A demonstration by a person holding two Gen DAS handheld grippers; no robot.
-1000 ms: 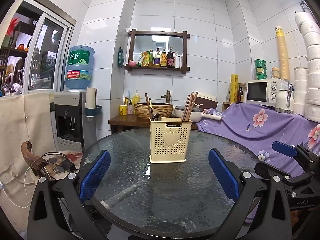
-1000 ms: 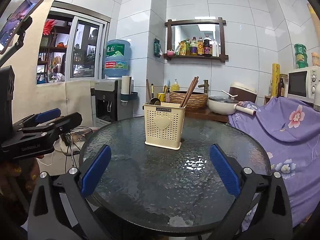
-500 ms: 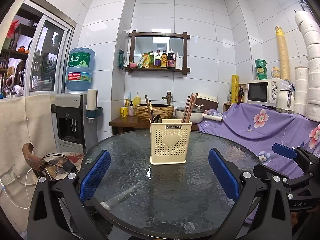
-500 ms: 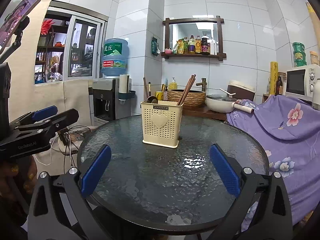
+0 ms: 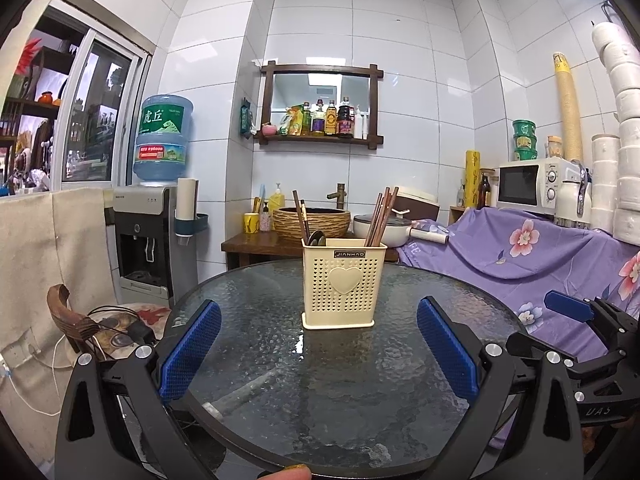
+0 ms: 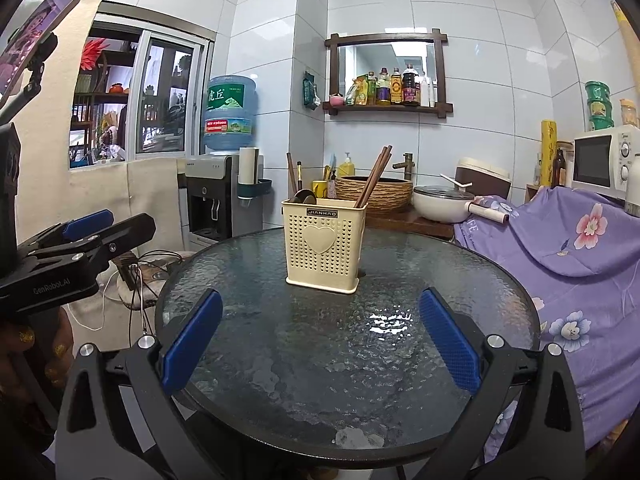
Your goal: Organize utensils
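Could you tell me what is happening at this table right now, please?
A person holds two grippers open near the edge of the round glass table; neither the left gripper nor the right gripper grips anything. The cream utensil holder stands upright mid-table, chopsticks and spoons already inside.

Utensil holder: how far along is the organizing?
Looks done: chopsticks and a spoon stand sorted in separate sides of the utensil holder, upright on the glass table. No loose utensils show on the tabletop. In hand: nothing; the left gripper and right gripper both hover with jaws wide apart, short of the holder. Left: nothing visible, so the job is probably finished or not yet started.
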